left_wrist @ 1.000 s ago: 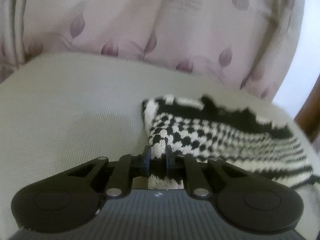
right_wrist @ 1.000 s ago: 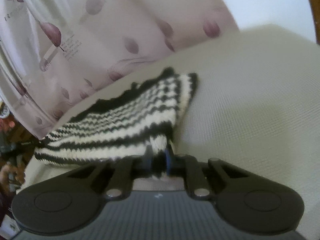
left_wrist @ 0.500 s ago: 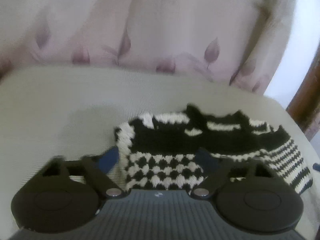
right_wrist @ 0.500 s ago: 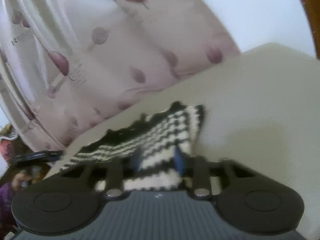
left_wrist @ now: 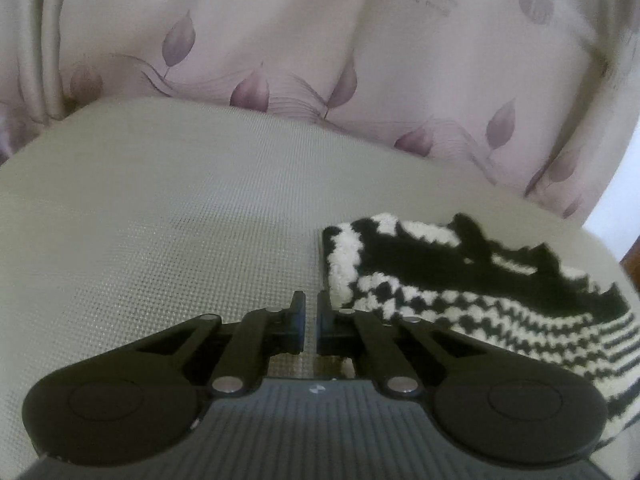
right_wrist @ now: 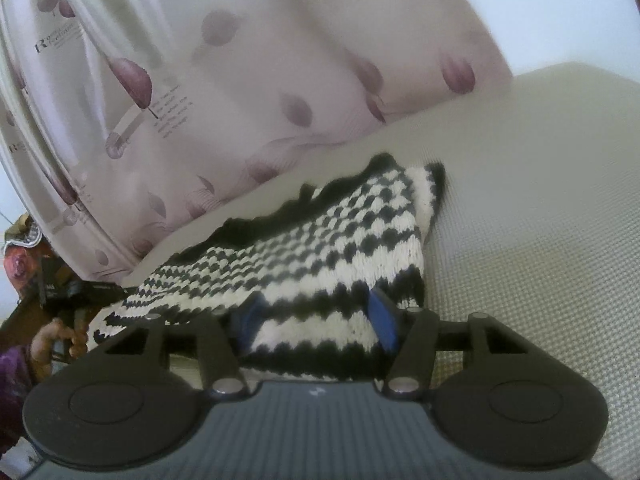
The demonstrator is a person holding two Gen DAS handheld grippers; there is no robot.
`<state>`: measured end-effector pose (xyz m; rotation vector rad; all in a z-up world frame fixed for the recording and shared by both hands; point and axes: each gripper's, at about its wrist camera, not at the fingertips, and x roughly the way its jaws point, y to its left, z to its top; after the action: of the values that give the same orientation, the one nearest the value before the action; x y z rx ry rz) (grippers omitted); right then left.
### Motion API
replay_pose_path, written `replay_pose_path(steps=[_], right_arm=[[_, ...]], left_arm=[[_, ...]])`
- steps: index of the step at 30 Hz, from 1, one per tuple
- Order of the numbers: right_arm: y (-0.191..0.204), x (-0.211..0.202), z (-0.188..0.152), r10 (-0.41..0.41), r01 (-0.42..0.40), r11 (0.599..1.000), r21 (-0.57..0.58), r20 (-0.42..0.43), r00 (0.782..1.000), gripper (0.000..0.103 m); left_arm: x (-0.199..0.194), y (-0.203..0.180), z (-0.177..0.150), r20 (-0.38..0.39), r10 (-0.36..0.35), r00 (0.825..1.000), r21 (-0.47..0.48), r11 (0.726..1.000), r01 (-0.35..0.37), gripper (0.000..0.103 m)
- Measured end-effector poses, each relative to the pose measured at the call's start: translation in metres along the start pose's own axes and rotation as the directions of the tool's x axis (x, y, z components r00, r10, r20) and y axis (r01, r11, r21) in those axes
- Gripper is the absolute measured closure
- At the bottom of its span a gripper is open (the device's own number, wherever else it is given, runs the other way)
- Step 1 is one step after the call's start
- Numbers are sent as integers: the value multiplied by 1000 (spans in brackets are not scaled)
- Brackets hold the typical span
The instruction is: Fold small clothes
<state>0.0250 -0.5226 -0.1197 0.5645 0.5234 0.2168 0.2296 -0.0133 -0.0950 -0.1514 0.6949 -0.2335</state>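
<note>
Now folded, the black-and-white knit garment (left_wrist: 460,280) lies striped and checkered.

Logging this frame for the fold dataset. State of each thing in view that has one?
knitted garment: folded over, lying on the surface, not gripped
left gripper: shut, nothing between its jaws, beside the garment's edge
right gripper: open, jaws straddling the garment's near edge, not pressing
curtain: hanging behind the surface

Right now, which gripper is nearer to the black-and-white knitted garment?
Right. The right gripper stands open astride the knitted garment's near edge, the knit between its fingers. The left gripper is shut on nothing, just beside the garment's left edge over the grey cushion.
</note>
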Motion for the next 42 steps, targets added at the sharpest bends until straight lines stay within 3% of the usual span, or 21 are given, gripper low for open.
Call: replay_pose_path(steps=[1, 2, 5, 6, 7, 8, 9, 11, 14, 16, 18, 20, 22, 23, 27, 30, 33, 38, 42], right_arm=[[1, -3, 0, -5, 5, 1000, 0, 4, 1000, 47], [3, -7, 2, -8, 8, 1000, -1, 13, 1000, 46], [10, -17, 8, 1, -1, 1000, -10, 53, 999, 45], [14, -17, 10, 9, -8, 1000, -22, 61, 998, 45], [18, -16, 12, 15, -13, 999, -37, 63, 998, 45], [23, -14, 12, 15, -11, 999, -53, 65, 998, 45], [29, -10, 12, 12, -8, 997, -74, 63, 998, 45], [38, 0, 11, 13, -7, 993, -115, 49, 999, 45], [53, 18, -1, -59, 53, 971, -232, -20, 998, 45], [57, 33, -16, -131, 87, 946, -311, -123, 984, 46], [65, 32, -28, -158, 104, 910, -402, -105, 982, 46], [71, 32, -27, -180, 116, 901, -419, -117, 977, 46], [77, 26, -16, -129, 83, 927, -365, -102, 986, 45], [85, 23, -12, -86, 53, 933, -356, -76, 993, 45], [136, 31, 8, 57, -66, 901, -429, -33, 998, 45], [175, 77, 27, 120, -144, 880, -452, -82, 989, 47], [208, 137, 42, 129, -179, 871, -457, -139, 982, 71], [250, 232, 37, 69, -188, 851, -490, -250, 966, 78], [266, 293, 17, 53, -213, 864, -456, -339, 939, 80]], left_arm=[[-8, -1, 1, 24, -8, 1000, 11, 1000, 7, 99], [-14, -3, 2, 32, -30, 999, 20, 999, 30, 90], [-25, -13, -1, -9, -88, 996, 50, 995, 88, 34], [-27, -19, -6, -17, -78, 997, 80, 994, 79, 28], [-28, -24, -11, -34, -66, 997, 108, 992, 69, 29], [-27, -27, -16, -49, -59, 997, 121, 991, 64, 39], [-26, -30, -23, -59, -64, 996, 116, 991, 70, 55], [-24, -26, -34, -83, -62, 995, 75, 995, 68, 69], [-30, -21, -49, -56, -64, 996, 51, 996, 67, 69], [-32, -22, -55, -39, -58, 998, 75, 995, 61, 68], [-35, -23, -60, -23, -60, 998, 88, 994, 62, 68], [-35, -22, -57, -24, -68, 997, 80, 994, 69, 68], [-34, -21, -56, -16, -79, 997, 65, 995, 80, 66], [-34, -19, -58, -1, -66, 998, 56, 996, 66, 56], [-35, -11, -66, 45, -89, 995, 13, 996, 88, 54], [-37, -8, -67, 52, -103, 993, 5, 995, 102, 54], [-39, -7, -69, 60, -108, 992, -1, 994, 108, 54], [-41, -8, -72, 62, -110, 992, 11, 994, 109, 54], [-44, -8, -74, 59, -112, 992, 10, 994, 111, 54]])
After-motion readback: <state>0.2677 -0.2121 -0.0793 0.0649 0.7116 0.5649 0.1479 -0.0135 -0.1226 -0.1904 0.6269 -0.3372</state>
